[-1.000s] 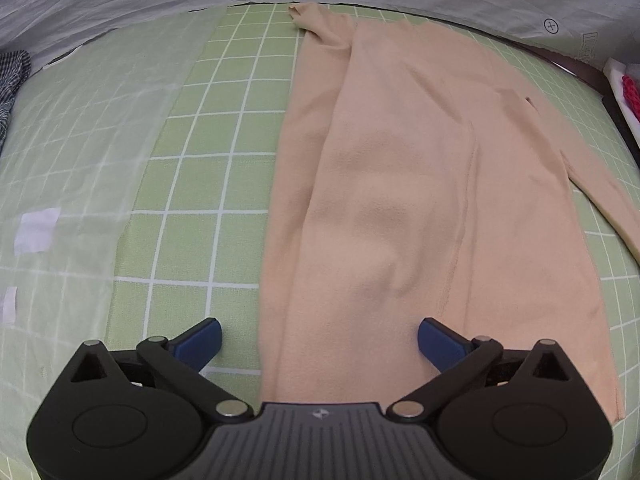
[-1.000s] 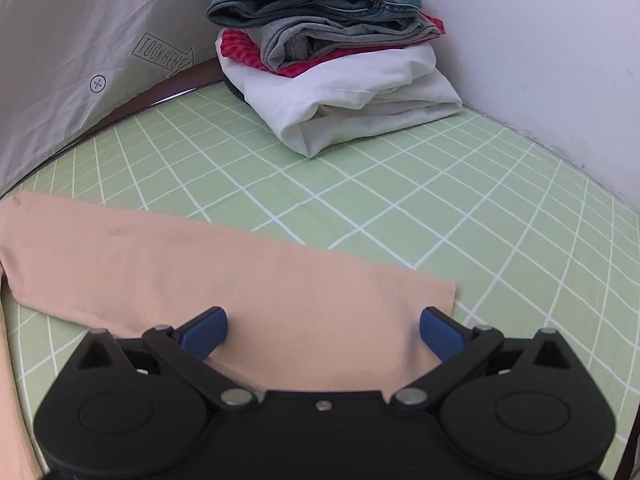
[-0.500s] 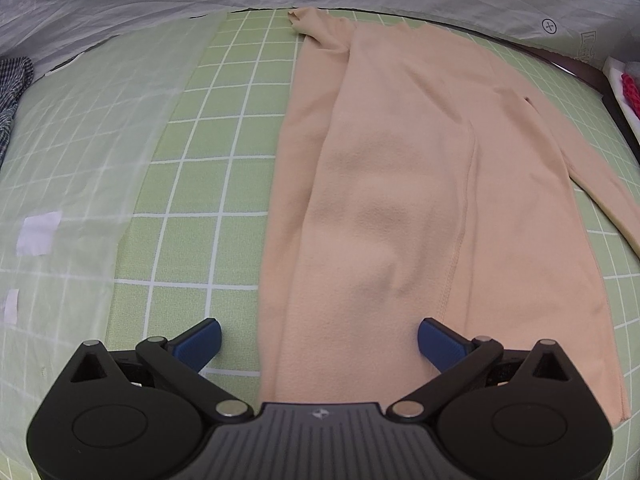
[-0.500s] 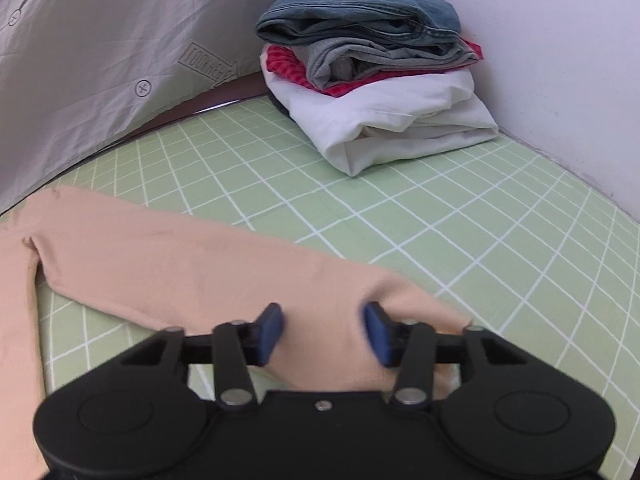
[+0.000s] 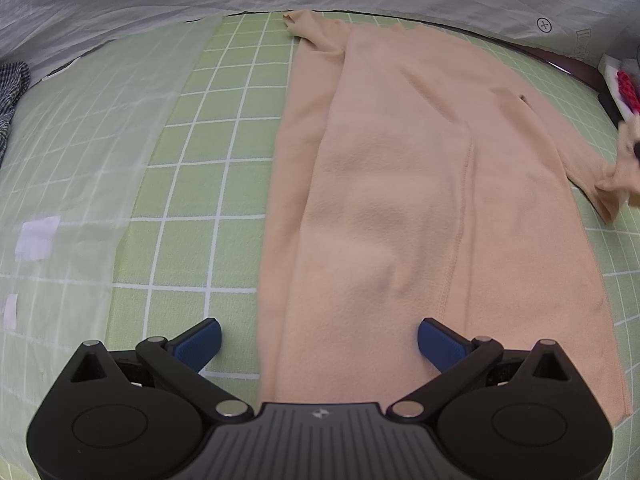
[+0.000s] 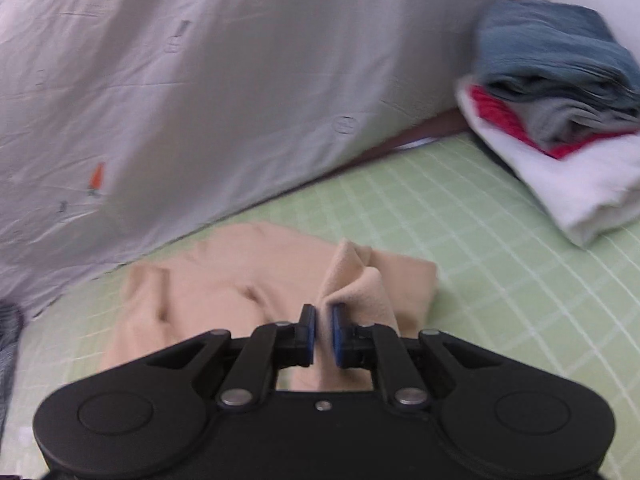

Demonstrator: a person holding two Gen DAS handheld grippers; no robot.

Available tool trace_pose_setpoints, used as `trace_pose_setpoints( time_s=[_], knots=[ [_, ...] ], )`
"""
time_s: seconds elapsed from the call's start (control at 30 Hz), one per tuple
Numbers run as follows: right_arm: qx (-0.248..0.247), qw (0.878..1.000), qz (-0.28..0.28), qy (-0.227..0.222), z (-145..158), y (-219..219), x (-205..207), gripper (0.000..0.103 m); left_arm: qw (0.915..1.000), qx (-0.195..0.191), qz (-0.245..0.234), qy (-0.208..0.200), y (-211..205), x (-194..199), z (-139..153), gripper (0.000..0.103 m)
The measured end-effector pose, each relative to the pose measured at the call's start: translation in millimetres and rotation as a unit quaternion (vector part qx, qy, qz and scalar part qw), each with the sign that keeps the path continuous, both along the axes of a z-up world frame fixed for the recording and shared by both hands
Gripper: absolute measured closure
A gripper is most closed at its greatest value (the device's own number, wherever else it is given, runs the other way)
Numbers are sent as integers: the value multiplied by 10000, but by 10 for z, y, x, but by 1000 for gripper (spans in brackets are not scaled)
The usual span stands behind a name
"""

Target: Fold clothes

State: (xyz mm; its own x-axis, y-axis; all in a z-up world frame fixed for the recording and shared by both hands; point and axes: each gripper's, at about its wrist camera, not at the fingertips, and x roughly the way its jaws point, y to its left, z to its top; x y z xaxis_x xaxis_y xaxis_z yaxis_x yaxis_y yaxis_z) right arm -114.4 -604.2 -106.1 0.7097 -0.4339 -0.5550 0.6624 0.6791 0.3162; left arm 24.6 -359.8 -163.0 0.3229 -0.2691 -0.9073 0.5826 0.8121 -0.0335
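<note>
A green checked mat (image 5: 224, 184) covers the work surface, and on it a peach long-sleeved top (image 5: 420, 184) lies spread lengthwise, its left side already turned in over the body, by the look of the long edge there. The right sleeve (image 6: 356, 276) is the step in hand: the right gripper (image 6: 321, 334) has its jaws closing on the sleeve's end, with the cloth pinched up in a peak between the blue pads. Bringing that sleeve across and folding the length appear still to come. The left gripper (image 5: 318, 342) hangs over the near hem with jaws spread wide and nothing between them. Only the right wrist view shows the stack of folded clothes (image 6: 560, 120), jeans on top, in the corner; the left shows merely its edge. Only the left view shows the garment's full length and a checked cloth (image 5: 10, 100) at the far left.
</note>
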Motion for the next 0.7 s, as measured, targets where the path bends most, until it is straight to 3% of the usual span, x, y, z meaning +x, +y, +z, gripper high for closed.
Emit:
trace_pose_setpoints(
  time_s=[0.07, 0.1, 0.13, 0.17, 0.2, 0.23, 0.33, 0.5, 0.7],
  knots=[
    [151, 9945, 962, -382, 154, 197, 226, 91, 10000, -18, -3, -22, 6, -11, -1, 0],
    [114, 9921, 1181, -400, 188, 292, 301, 85, 10000, -29, -8, -36, 12, -15, -1, 0],
    [73, 9893, 1395, -413, 220, 387, 374, 59, 10000, -41, -14, -50, 18, -20, -1, 0],
    [-83, 9882, 1500, -303, 225, 456, 413, 22, 10000, -53, -20, -65, 23, -25, -2, 0],
    [-330, 9877, 1525, -135, 212, 510, 426, 10, 10000, -61, -24, -74, 28, -29, -2, 0],
    [-567, 9864, 1545, 27, 199, 562, 437, 6, 9999, -64, -23, -76, 33, -29, -1, 0],
    [-623, 9889, 1336, 160, 116, 505, 304, 0, 9999, -84, 6, -106, 44, -52, -3, 0],
    [-586, 9955, 505, 555, -55, 274, -80, 0, 9997, -139, 170, -135, 81, -48, 16, 0],
    [-851, 9885, -461, 1166, -208, 5, -498, 0, 9967, -267, 672, -375, 132, 67, 226, 0]
  ],
)
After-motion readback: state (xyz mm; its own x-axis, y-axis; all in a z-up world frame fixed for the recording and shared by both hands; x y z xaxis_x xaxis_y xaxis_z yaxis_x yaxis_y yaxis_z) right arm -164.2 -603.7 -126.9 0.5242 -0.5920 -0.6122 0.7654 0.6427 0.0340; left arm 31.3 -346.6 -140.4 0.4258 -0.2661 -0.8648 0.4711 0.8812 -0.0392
